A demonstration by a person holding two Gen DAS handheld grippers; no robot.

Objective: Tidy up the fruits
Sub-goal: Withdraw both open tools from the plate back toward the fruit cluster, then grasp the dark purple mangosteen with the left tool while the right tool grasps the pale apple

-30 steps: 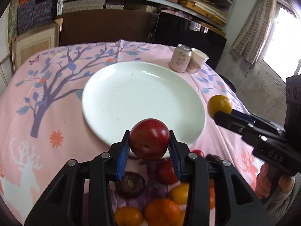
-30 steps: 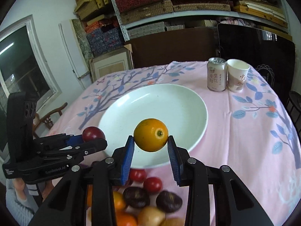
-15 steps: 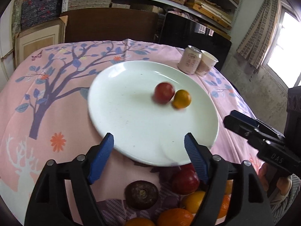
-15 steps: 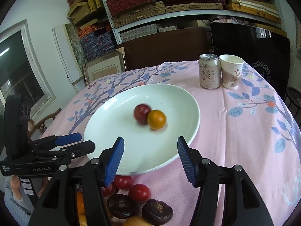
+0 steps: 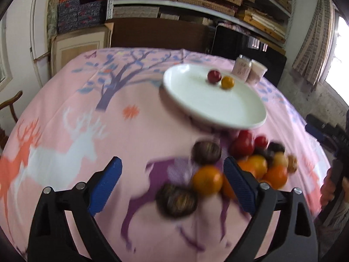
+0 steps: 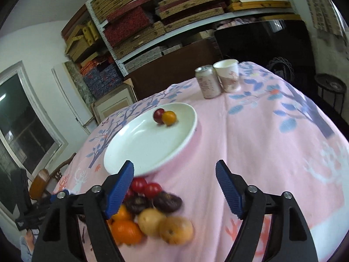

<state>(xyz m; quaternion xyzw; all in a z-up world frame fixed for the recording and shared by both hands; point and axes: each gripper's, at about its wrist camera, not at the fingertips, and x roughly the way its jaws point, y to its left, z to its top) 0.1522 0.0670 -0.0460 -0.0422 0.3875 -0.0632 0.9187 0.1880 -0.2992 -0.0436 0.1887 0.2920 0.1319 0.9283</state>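
A white plate [image 5: 216,102] [image 6: 139,148] holds a red plum [image 5: 213,76] [image 6: 158,115] and a small orange [image 5: 227,82] [image 6: 169,118], touching each other at its far side. A pile of loose fruit lies on the cloth in front of the plate: oranges [image 5: 207,180] [image 6: 126,231], dark passion fruits [image 5: 177,200] [image 6: 167,202], red plums [image 5: 243,145] [image 6: 145,187] and yellow-brown fruits [image 6: 176,229]. My left gripper [image 5: 172,183] is open and empty, left of the pile. My right gripper [image 6: 174,187] is open and empty, above the pile's right side.
A drink can [image 6: 207,84] [image 5: 241,68] and a paper cup [image 6: 228,75] [image 5: 257,74] stand at the far side of the pink patterned tablecloth [image 6: 272,142]. Shelves of boxes line the back wall. A wooden chair [image 6: 43,179] stands at the table's left.
Both grippers have pulled back from the plate, the left swinging left and the right swinging right. One second ago each held a fruit; both fruits now lie on the plate.
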